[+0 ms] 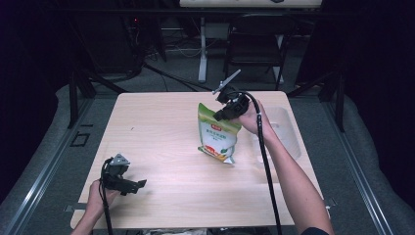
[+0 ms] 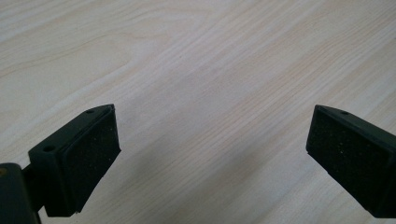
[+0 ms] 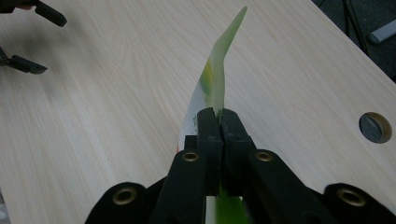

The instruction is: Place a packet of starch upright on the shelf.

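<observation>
Clamped by its top edge in the right gripper (image 1: 226, 111) at the table's (image 1: 161, 127) two o'clock, the light, floppy, slick snack pouch (image 1: 219, 134) dangles, while the left gripper (image 1: 134, 186) gapes empty at seven.

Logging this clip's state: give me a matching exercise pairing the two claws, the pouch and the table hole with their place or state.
Things:
1. left claw
2. right claw
3. green and white pouch
4. round hole in the table

Place or state:
A. pinched at its top edge, hanging over the table
B. open, nothing between the pads
C. near the table's edge, in the right gripper view
D. shut on the pouch's top

Pairs: 1-B, 2-D, 3-A, 4-C
</observation>
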`<state>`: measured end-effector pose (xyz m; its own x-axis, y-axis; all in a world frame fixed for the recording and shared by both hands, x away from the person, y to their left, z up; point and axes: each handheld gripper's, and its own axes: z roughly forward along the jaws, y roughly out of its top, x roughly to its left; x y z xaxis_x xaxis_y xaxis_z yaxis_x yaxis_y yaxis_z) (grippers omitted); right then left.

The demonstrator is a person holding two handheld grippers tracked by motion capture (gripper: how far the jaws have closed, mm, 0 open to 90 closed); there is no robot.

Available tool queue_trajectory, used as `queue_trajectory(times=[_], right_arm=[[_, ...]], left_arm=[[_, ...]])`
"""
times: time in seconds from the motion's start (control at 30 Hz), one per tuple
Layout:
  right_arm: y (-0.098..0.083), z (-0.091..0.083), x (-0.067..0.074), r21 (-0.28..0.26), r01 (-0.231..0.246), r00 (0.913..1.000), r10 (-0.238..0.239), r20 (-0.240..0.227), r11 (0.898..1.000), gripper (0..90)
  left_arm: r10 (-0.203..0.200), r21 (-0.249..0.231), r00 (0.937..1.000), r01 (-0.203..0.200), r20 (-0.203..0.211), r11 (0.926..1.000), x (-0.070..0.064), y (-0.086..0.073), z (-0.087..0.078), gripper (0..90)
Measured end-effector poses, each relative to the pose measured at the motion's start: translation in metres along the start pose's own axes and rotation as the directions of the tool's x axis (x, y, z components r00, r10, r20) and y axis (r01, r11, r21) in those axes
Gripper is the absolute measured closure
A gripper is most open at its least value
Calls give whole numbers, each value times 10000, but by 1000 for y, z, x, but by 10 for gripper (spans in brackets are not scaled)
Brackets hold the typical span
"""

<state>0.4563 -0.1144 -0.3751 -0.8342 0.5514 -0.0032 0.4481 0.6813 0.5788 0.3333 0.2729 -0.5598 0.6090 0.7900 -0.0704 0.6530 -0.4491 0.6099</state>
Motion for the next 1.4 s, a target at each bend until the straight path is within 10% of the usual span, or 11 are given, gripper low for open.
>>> queue_trajectory(times=[1.4], right_arm=[[14, -39, -38, -154, -178, 9954, 192, 941, 9997, 891]], left_arm=[[-108, -47, 9999, 108, 37, 9999, 0, 0, 1, 21]])
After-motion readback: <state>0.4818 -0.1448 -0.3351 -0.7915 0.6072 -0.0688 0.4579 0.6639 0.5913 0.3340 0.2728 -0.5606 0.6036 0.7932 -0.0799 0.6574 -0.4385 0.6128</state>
